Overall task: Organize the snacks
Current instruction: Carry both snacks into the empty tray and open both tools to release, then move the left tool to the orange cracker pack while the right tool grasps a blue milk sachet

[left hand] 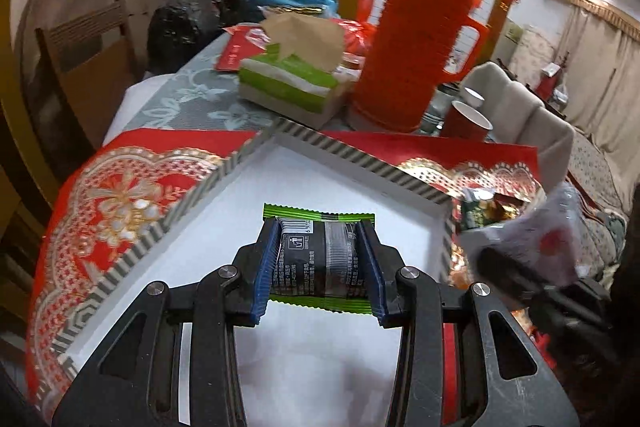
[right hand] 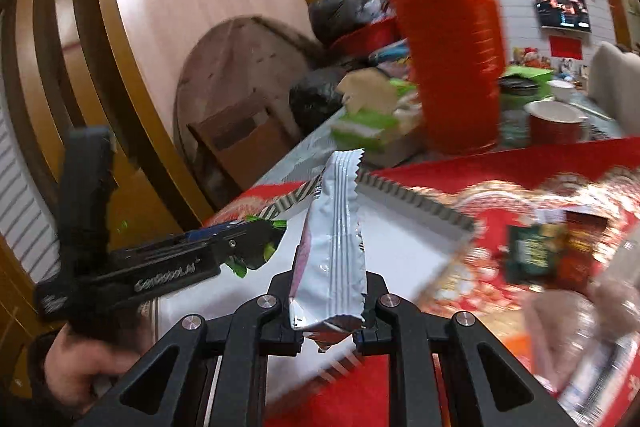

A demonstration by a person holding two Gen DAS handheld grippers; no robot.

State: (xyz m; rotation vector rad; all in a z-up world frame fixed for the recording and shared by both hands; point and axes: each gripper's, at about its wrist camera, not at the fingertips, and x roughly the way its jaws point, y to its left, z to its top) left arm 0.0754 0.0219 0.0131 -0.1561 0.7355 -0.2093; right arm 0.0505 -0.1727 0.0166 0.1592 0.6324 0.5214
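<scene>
My left gripper [left hand: 319, 263] is shut on a green-and-black snack packet [left hand: 316, 259] and holds it over the white tray [left hand: 192, 223] with the striped rim. The right gripper shows blurred at the right of that view [left hand: 516, 259]. In the right wrist view, my right gripper [right hand: 327, 291] is shut on a silver snack packet [right hand: 332, 247] that stands upright between the fingers, above the near edge of the tray [right hand: 420, 203]. The left gripper [right hand: 224, 247] shows at the left with a green packet edge [right hand: 276, 247] in its jaws.
A red patterned cloth [left hand: 120, 195] lies under the tray. Behind it stand a green tissue box [left hand: 292, 83], a red thermos [left hand: 420, 39] and a red paper cup [left hand: 468, 127]. Loose snack packets [right hand: 548, 251] lie right of the tray. A wooden chair [left hand: 88, 67] stands at the left.
</scene>
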